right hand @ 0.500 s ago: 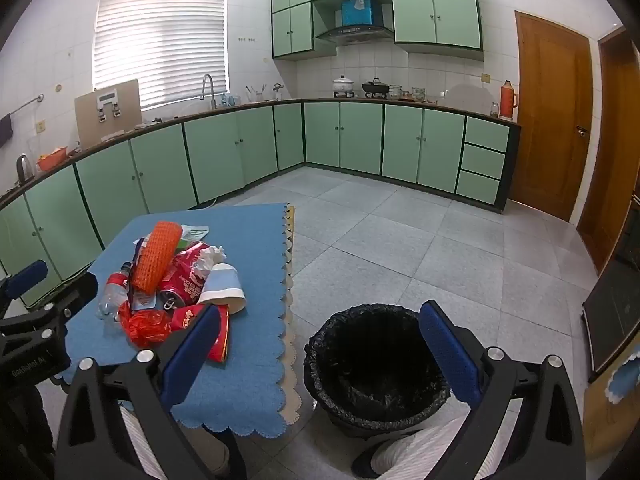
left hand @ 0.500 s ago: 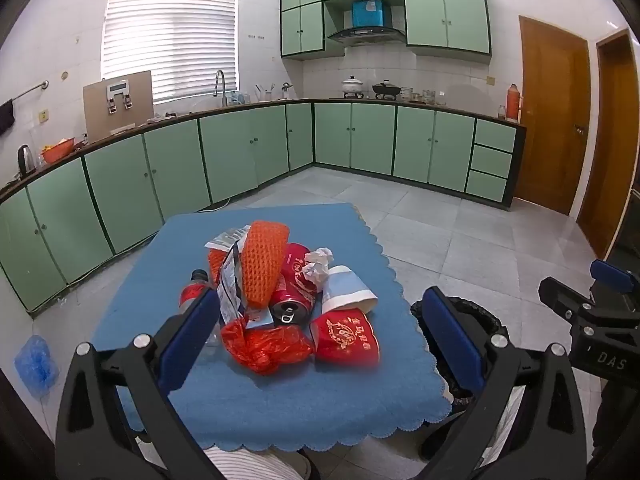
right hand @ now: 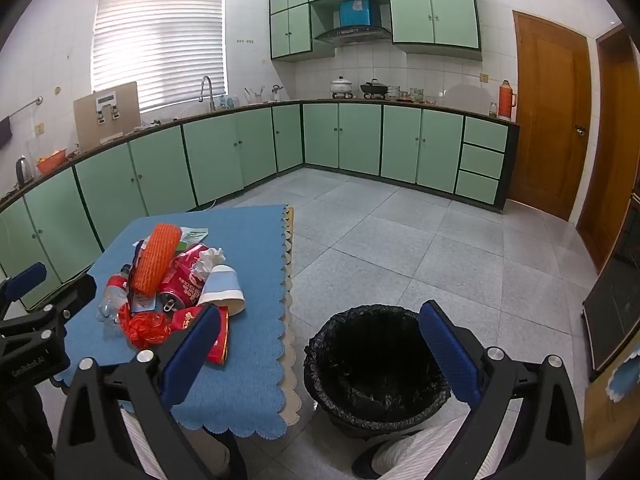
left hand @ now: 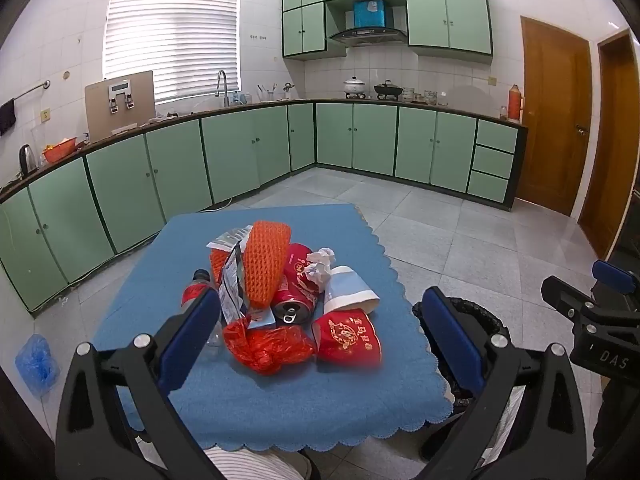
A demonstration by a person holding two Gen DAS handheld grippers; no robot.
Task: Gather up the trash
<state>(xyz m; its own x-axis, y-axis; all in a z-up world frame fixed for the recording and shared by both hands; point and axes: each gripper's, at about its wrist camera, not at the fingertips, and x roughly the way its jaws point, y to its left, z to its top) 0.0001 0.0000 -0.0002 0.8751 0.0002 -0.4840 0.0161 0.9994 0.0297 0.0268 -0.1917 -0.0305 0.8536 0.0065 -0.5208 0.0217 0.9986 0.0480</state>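
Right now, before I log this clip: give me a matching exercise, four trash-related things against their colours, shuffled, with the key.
Things:
1. foam fruit net
2. drink can
3. crumpled tissue
4. bin liner

Colours:
A. black
B. white
C. orange
D. red

Pairs: 1-C, 2-D, 3-B, 4-A
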